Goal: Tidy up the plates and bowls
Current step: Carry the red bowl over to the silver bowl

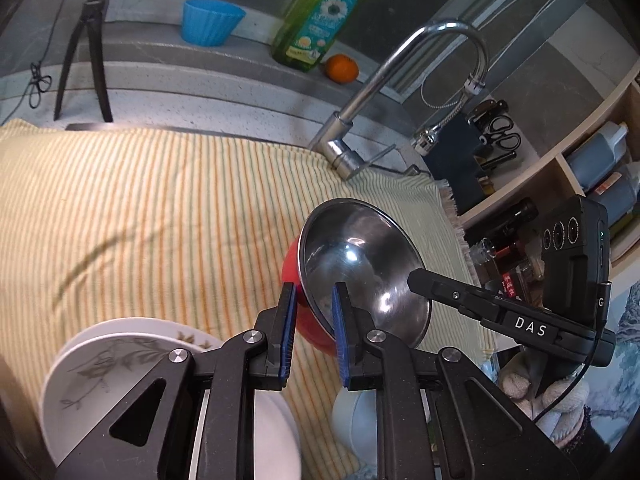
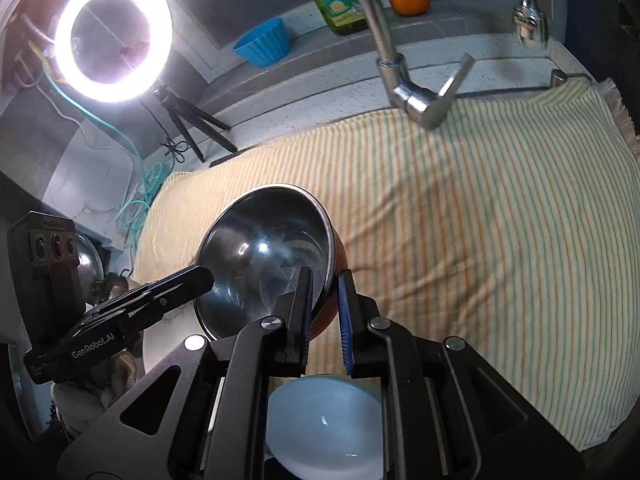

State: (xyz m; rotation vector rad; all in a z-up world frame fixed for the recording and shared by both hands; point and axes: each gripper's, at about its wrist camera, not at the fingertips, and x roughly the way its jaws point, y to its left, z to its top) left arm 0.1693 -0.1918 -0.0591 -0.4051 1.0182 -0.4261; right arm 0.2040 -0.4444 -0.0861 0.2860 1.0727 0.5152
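Striped cloth point(image 1: 160, 208) spread over the worktop, mostly bare, so most of the sorting judged still ahead. Held tilted above it, a steel-lined bowl with a red outside point(image 1: 360, 264), gripped from both sides at once. Left gripper point(image 1: 314, 308) astride the near rim, one blue-padded finger on the red outside, the other inside the steel; clenched on the wall as far as can be told. Right gripper point(image 2: 325, 300) likewise straddling the opposite rim point(image 2: 330, 240), closed on the same bowl. Bowl lifted, not yet set anywhere; landing place not evident.

Low in the left view, a stack of white plates with a leaf pattern point(image 1: 120, 360), seemingly already gathered, close under the left gripper. Beneath the right gripper, a pale bowl point(image 2: 320, 424), its rim partly hidden by the fingers. Another pale rounded dish point(image 1: 354, 412) beside the plates in the left view, possibly that same bowl; cannot tell. Likely remaining: placing the red bowl, perhaps nested with the pale one.

Around: chrome faucet point(image 1: 400, 80) arching over the cloth's far edge, a hazard only for a high carry. Behind it on the ledge, green soap bottle point(image 1: 320, 16), blue ribbed cup point(image 1: 210, 20), orange point(image 1: 341, 68), all well apart. Ring light point(image 2: 114, 36) on a small tripod at the far corner. Shelf clutter point(image 1: 500, 136) off to one side.
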